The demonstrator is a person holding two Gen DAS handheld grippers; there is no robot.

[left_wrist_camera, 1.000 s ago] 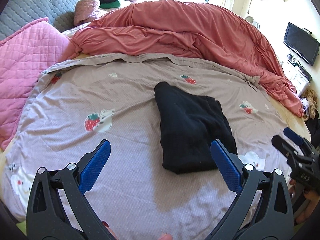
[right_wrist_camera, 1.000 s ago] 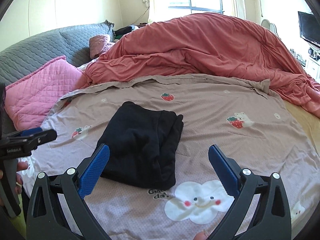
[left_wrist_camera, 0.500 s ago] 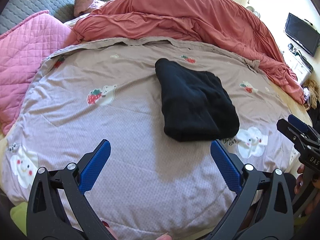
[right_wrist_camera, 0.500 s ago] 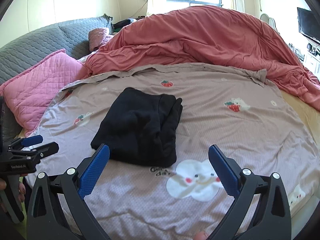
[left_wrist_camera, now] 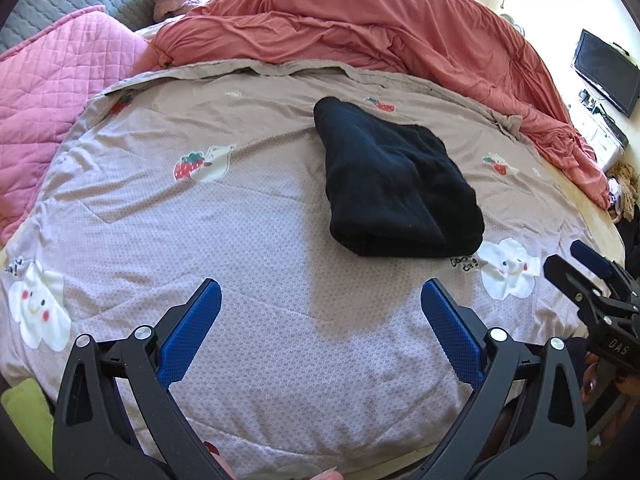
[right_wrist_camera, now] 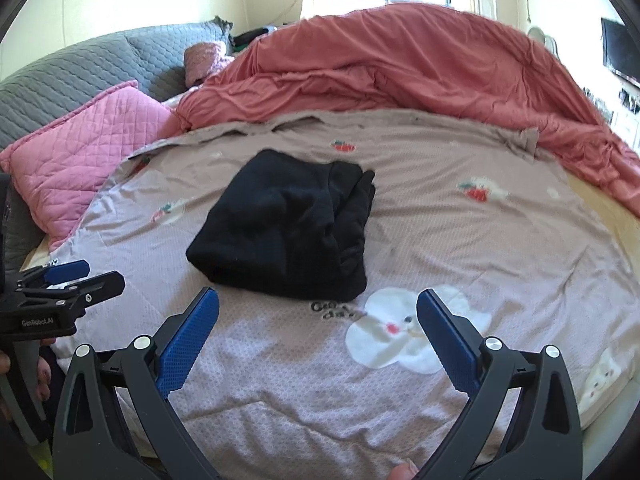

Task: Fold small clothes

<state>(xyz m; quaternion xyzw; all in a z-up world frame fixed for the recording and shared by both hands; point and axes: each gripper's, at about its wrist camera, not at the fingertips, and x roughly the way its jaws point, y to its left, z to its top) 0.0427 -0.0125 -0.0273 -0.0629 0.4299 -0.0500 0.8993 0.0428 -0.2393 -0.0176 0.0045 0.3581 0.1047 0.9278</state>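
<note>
A black garment lies folded into a compact rectangle on the grey-lilac printed bed sheet. My left gripper hovers open over the near part of the sheet, well short of the garment, nothing between its blue pads. My right gripper is open too, its tips just in front of the garment's near edge, holding nothing. Each gripper shows at the side of the other's view: the right gripper, the left gripper.
A salmon duvet is heaped along the far side of the bed. A pink quilted pillow and grey headboard stand at left. A TV hangs at right.
Both grippers have drawn back toward the near edge of the bed; the folded garment now sits farther from them. Jaws stayed open throughout.
</note>
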